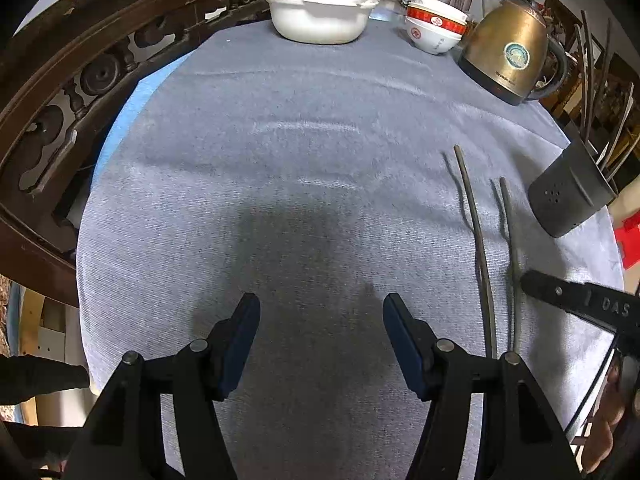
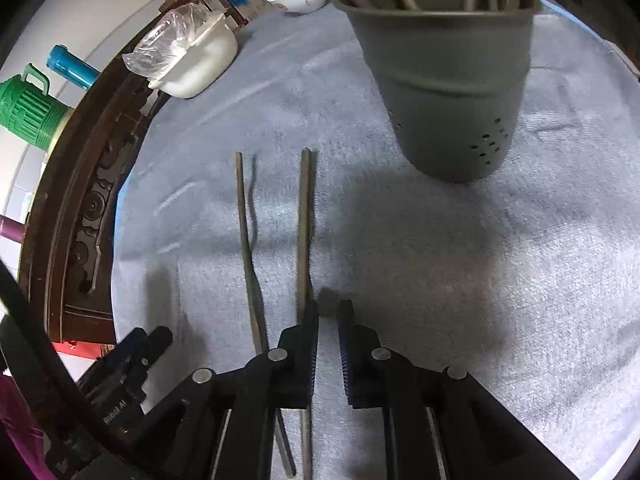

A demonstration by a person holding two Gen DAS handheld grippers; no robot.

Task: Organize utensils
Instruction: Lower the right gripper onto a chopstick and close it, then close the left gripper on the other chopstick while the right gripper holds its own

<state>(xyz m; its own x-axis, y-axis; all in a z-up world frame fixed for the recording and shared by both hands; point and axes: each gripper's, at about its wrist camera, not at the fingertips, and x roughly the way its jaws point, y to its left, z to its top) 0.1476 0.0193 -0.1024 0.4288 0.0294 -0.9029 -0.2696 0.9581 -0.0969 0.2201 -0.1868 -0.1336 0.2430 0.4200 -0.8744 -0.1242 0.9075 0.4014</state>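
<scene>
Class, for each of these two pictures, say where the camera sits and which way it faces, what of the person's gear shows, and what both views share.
Left wrist: on the left gripper, angled down over the grey tablecloth; jaws apart and empty.
Right wrist: on the right gripper, facing the utensil holder; jaws nearly shut beside one chopstick.
Shared: two chopsticks, holder, white basin, bowls.

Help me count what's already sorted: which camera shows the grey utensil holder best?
The right wrist view. The grey utensil holder stands upright and near centre, its open rim, drain holes and the utensils inside showing. The left wrist view catches it only at the right edge, small and warped, with utensil handles sticking out.
</scene>
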